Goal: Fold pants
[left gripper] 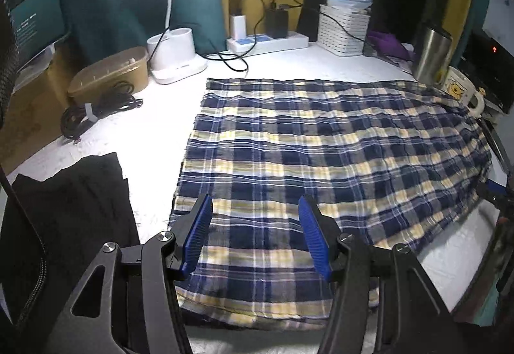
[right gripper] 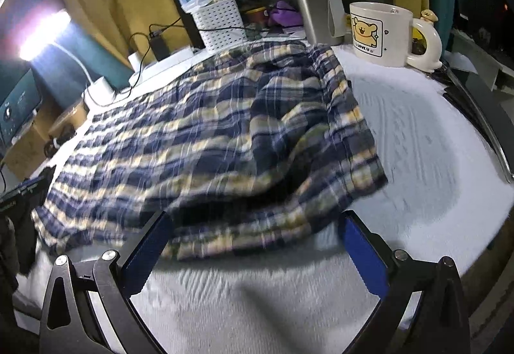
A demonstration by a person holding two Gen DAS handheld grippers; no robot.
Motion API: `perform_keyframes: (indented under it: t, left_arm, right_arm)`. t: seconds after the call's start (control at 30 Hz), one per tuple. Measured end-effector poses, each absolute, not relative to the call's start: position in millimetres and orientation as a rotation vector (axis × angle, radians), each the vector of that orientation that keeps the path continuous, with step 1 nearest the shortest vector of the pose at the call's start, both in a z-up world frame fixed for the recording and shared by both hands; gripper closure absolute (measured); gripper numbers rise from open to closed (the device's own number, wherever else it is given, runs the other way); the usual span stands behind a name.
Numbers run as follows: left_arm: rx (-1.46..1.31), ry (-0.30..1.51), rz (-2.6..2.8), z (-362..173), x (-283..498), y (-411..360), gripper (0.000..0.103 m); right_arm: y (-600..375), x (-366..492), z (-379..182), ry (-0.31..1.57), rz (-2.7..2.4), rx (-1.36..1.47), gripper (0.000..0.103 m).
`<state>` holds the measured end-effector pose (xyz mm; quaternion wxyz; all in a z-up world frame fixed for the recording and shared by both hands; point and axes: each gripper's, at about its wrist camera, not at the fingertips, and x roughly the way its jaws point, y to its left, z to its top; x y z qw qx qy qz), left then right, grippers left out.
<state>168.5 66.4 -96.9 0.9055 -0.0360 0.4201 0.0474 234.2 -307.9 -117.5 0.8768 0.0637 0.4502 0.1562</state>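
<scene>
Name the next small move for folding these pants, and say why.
Probably lower both grippers onto the near hem and pinch it. The pants lie flat; the left gripper and right gripper hang open above that edge, holding nothing.

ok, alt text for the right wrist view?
Open right hand-held gripper hovers at the near edge of plaid pants spread on a white table, holding nothing. A bear mug and steel tumbler stand behind.

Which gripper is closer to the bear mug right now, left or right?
Right. The right gripper hovers over the plaid pants' end below the bear mug. The left gripper is over their opposite end, with the mug far across.
</scene>
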Motion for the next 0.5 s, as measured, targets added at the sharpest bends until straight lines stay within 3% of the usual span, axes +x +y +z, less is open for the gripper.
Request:
perform_keyframes:
  t: [0.5]
  left_arm:
    - [-0.051,0.904,0.069,-101.6,189.5,52.1,0.047]
  right_arm:
    - [-329.6,246.9,-111.8,0.94,0.295,0.255,0.0]
